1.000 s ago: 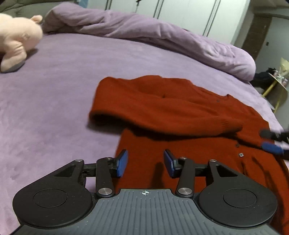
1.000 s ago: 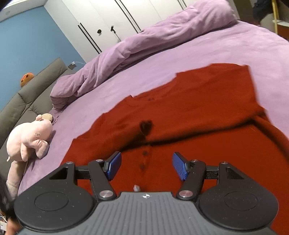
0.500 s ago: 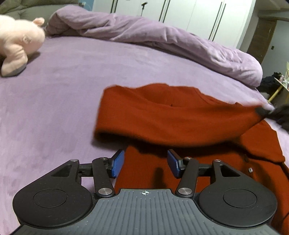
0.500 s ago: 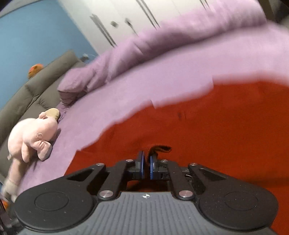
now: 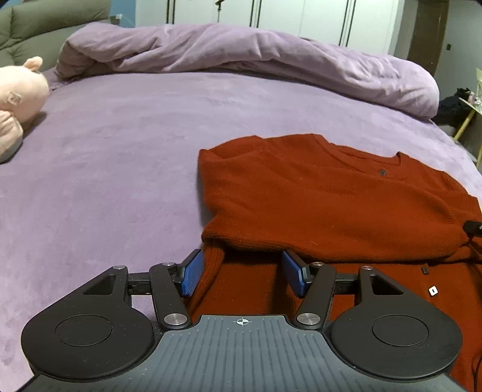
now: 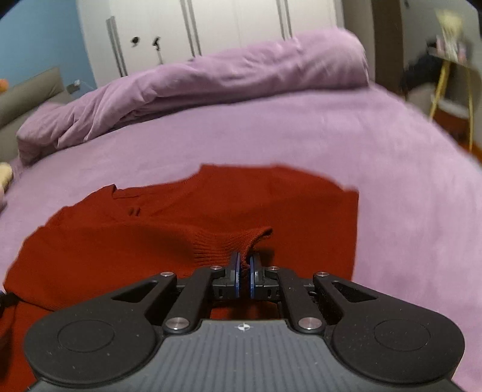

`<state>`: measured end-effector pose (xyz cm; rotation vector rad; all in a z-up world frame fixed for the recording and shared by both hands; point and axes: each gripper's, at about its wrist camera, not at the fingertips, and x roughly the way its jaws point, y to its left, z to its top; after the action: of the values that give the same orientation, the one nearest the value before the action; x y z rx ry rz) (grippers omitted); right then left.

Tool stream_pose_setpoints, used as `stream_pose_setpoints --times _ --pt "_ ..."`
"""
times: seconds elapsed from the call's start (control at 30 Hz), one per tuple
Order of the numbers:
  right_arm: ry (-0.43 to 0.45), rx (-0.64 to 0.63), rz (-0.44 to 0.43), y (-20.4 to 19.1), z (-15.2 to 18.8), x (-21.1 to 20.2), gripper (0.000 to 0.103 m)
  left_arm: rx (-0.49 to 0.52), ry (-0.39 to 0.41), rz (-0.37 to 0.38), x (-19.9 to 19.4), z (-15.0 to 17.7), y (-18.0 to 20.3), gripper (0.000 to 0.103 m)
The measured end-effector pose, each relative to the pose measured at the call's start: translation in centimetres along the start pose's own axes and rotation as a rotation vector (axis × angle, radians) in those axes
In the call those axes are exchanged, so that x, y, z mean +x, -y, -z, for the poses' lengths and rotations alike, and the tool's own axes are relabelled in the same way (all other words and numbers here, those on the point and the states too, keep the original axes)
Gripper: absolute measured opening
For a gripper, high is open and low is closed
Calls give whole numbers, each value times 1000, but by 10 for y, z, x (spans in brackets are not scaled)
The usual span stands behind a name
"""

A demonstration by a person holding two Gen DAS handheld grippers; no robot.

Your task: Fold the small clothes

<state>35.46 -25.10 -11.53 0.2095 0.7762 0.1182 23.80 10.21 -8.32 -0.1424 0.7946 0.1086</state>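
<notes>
A red knitted cardigan lies on the purple bed, one sleeve folded across its body. My left gripper is open, its blue pads low over the cardigan's near left edge, holding nothing. My right gripper is shut on the ribbed sleeve cuff and holds it just above the cardigan's body. A tip of the right gripper shows at the right edge of the left wrist view.
A bunched purple duvet lies along the far side of the bed. A pink plush toy sits at the far left. White wardrobe doors stand behind. A yellow-legged side table stands off the bed at the right.
My right gripper closed on the sleeve cuff and has carried it across the cardigan's body. My left gripper stayed open, now lower at the cardigan's edge.
</notes>
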Motion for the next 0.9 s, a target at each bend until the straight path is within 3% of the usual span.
stream_pose_setpoints --times 0.13,0.2,0.23,0.27,0.37,0.47,0.53,0.73,0.83,0.87,0.9 --pt "-18 172 -101 18 2 6 35 6 -8 -12 4 1 1 63" --pt "-7 192 -139 19 3 7 35 4 -13 -19 5 0 3 63" --pt "-10 167 -131 16 3 9 26 3 -11 -24 4 -2 4 63" --pt "-17 117 -117 9 2 10 9 1 -2 -24 1 -3 6 63" --pt "63 -51 -54 -5 -6 -6 9 7 44 -12 -7 -9 10 63" --pt "173 -181 116 -14 -14 -19 9 17 58 -13 -7 -14 13 63" --pt "163 -228 165 -13 -16 -15 9 16 55 -8 -3 -16 15 63" --pt "55 -232 242 -7 -16 12 10 17 42 -19 4 -18 17 63" --pt "134 -149 398 -12 -19 4 22 37 74 -26 6 -24 22 63" --pt "172 -126 401 -17 -18 0 24 42 83 -24 8 -28 25 63" --pt "200 -97 335 -23 -17 -4 24 40 92 -19 12 -33 30 63"
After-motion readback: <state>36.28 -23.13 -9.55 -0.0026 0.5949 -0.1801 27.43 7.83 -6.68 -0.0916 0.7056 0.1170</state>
